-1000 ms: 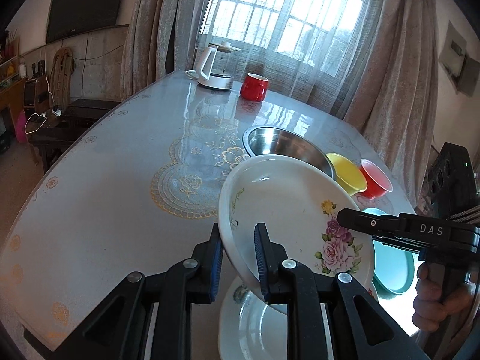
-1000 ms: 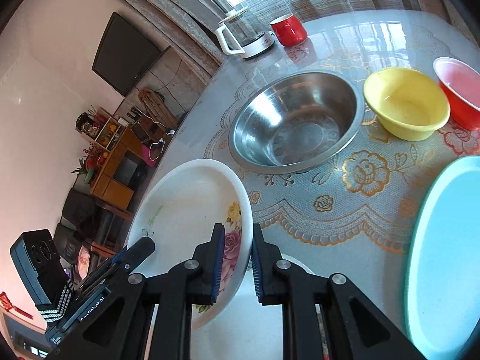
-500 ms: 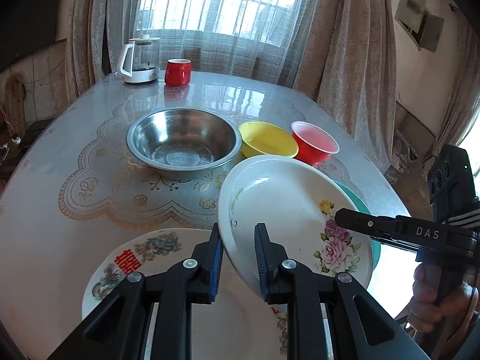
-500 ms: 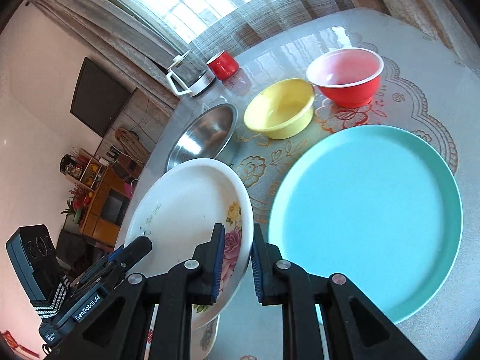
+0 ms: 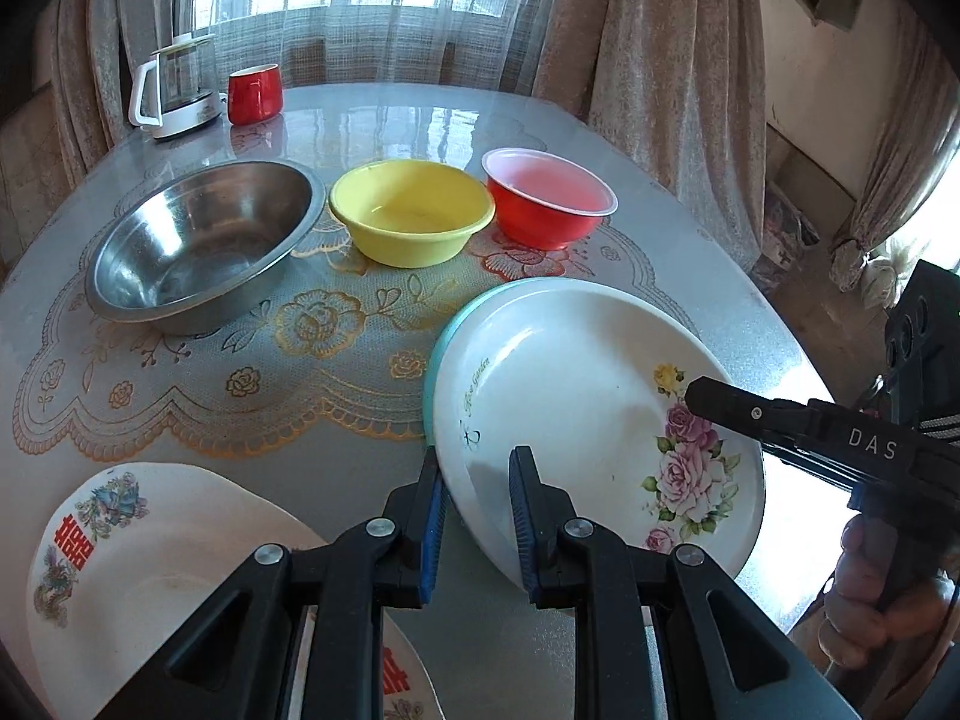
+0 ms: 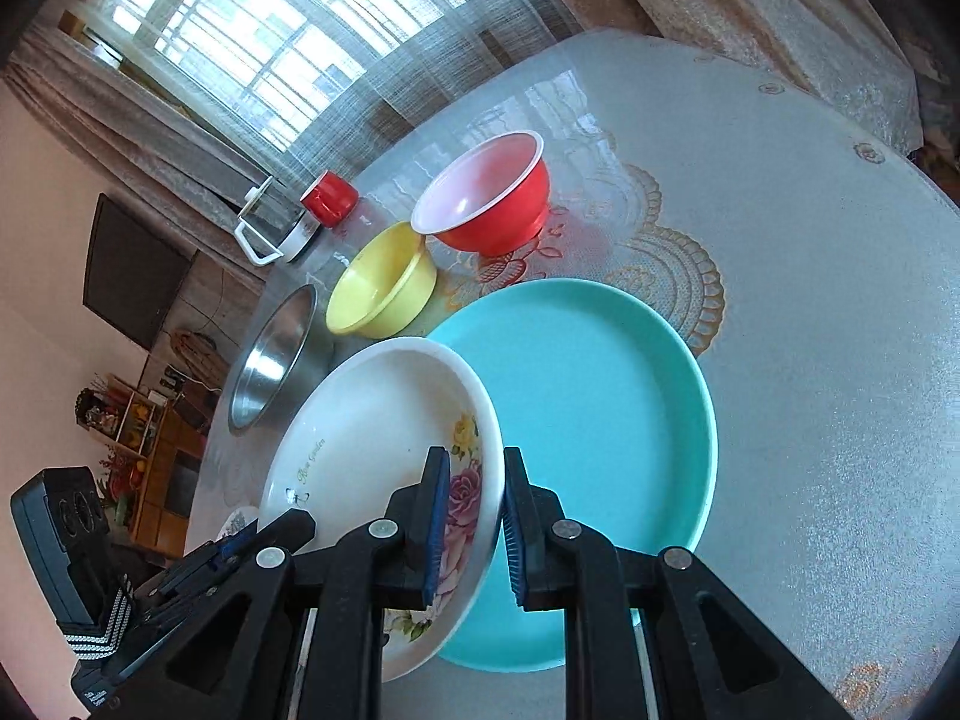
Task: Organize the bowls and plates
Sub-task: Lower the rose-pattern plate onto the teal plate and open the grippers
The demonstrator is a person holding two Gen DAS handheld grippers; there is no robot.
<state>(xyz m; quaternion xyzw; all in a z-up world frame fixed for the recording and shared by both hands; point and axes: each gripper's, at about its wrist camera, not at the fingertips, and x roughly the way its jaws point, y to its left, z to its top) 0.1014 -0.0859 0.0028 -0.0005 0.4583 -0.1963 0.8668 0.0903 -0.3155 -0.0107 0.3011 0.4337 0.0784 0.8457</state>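
A: Where is the white round ceramic plate with pink roses at this moment?

B: It hangs tilted over the flat turquoise round plate, which lies on the grey glossy tabletop with gold lace print. In the left wrist view only a thin turquoise rim shows past the rose plate's left edge.

A: And what do the two tools do?

B: The left tool is clenched on the near rim of the rose plate, one blue pad on each side of the rim. The right tool is clamped on the opposite rim, right at the painted roses. So the plate is carried between both tools. Part of a person's hand shows around the right tool's handle at the lower right of the left wrist view.

A: What else stands on the tabletop?

B: Behind the turquoise plate there is a row of three bowls: a wide stainless steel bowl on the left, a yellow plastic bowl just beside it, and a red plastic bowl with a pale inside just beside that. Near the left tool lies a white plate with red characters and a coloured bird pattern, well apart from the turquoise one. At the far edge, by the curtained window, stand a clear glass kettle with a white handle and a small red mug just beside it.
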